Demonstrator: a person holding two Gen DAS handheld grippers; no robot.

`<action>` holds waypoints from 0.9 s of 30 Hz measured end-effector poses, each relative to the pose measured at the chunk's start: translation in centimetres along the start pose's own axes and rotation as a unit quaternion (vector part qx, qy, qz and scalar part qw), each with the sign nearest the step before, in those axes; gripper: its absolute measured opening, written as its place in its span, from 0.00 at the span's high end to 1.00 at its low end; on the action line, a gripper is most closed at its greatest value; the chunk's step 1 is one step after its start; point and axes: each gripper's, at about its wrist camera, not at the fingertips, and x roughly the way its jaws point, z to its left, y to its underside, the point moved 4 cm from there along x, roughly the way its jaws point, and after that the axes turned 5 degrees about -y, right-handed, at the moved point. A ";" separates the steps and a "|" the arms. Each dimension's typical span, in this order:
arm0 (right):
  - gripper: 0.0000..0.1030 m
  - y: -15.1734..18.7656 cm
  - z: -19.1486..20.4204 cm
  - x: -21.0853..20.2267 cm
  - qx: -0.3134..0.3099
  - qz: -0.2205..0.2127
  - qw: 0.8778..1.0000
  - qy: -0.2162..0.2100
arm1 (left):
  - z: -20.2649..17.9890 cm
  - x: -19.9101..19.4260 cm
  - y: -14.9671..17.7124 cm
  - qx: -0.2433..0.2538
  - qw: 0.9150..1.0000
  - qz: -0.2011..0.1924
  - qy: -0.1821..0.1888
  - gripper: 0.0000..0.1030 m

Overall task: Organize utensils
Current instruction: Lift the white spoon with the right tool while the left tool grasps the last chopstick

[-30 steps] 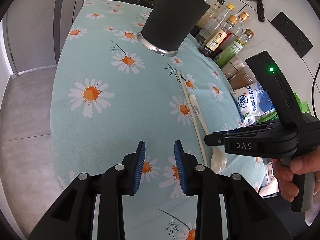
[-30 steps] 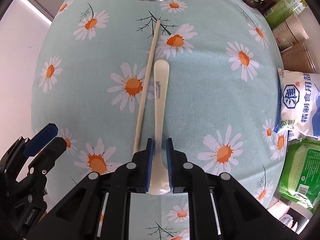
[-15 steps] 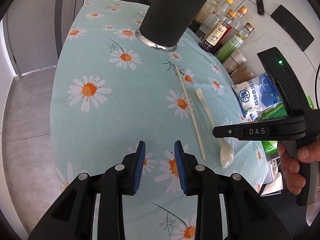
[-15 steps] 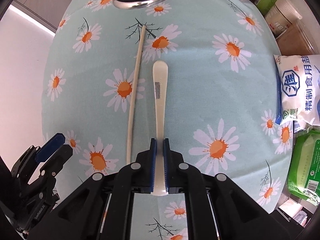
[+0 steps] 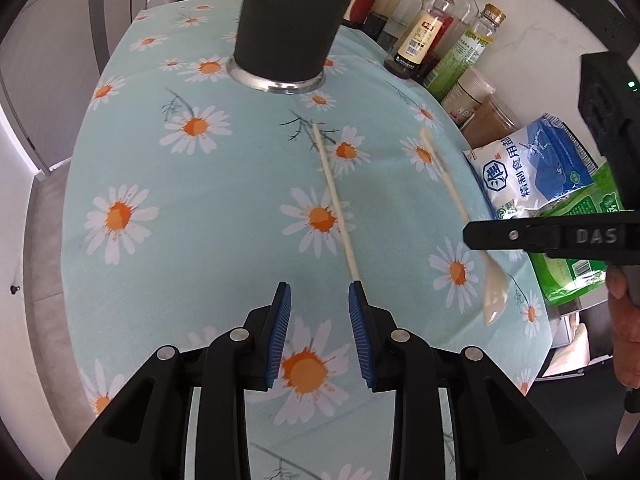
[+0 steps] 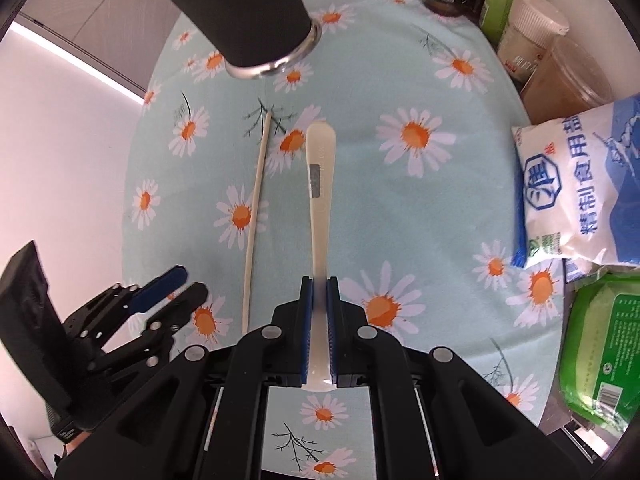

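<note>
My right gripper (image 6: 319, 286) is shut on a cream plastic spoon (image 6: 319, 184), gripping its handle near the bowl end and holding it lifted off the daisy tablecloth (image 6: 400, 216). The spoon also shows in the left wrist view (image 5: 452, 200), under the right gripper's finger (image 5: 520, 236). A single cream chopstick (image 5: 334, 200) lies on the cloth, its near end just ahead of my open, empty left gripper (image 5: 320, 300); it shows in the right wrist view too (image 6: 256, 216). A black utensil holder (image 5: 296, 20) with a metal base ring stands at the far end of the table.
Sauce bottles (image 5: 424, 36) and jars (image 5: 468, 92) line the right back edge. A blue-white salt bag (image 5: 528, 168) and a green packet (image 5: 580, 232) lie at the right edge. The left gripper (image 6: 160, 292) shows low left in the right wrist view.
My right gripper closed fully on the spoon and lifted it off the cloth. My left gripper moved forward toward the near end of the chopstick and closer to the holder.
</note>
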 end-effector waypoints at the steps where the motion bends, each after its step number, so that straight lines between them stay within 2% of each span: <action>1: 0.92 -0.2 -0.4 -0.5 0.000 -0.005 1.000 -0.005 | -0.3 0.2 -0.2 0.002 1.000 0.001 -0.003 0.72; 9: 0.92 -1.3 -0.8 -2.1 -0.020 -0.019 0.999 -0.039 | -2.2 2.7 -2.7 -0.004 0.999 0.041 -0.033 0.72; 16: 0.92 -2.8 -1.1 -1.9 -0.052 -0.040 0.997 -0.026 | -2.8 4.6 -4.6 -0.013 0.995 0.073 -0.074 0.72; 25: 0.92 -3.7 -2.3 -2.3 -0.090 -0.033 0.995 -0.039 | -3.5 6.0 -5.8 -0.024 0.987 0.099 -0.124 0.72; 27: 0.92 -3.8 -2.4 -2.4 -0.096 -0.032 0.994 -0.040 | -3.6 6.2 -6.0 -0.025 0.985 0.103 -0.135 0.75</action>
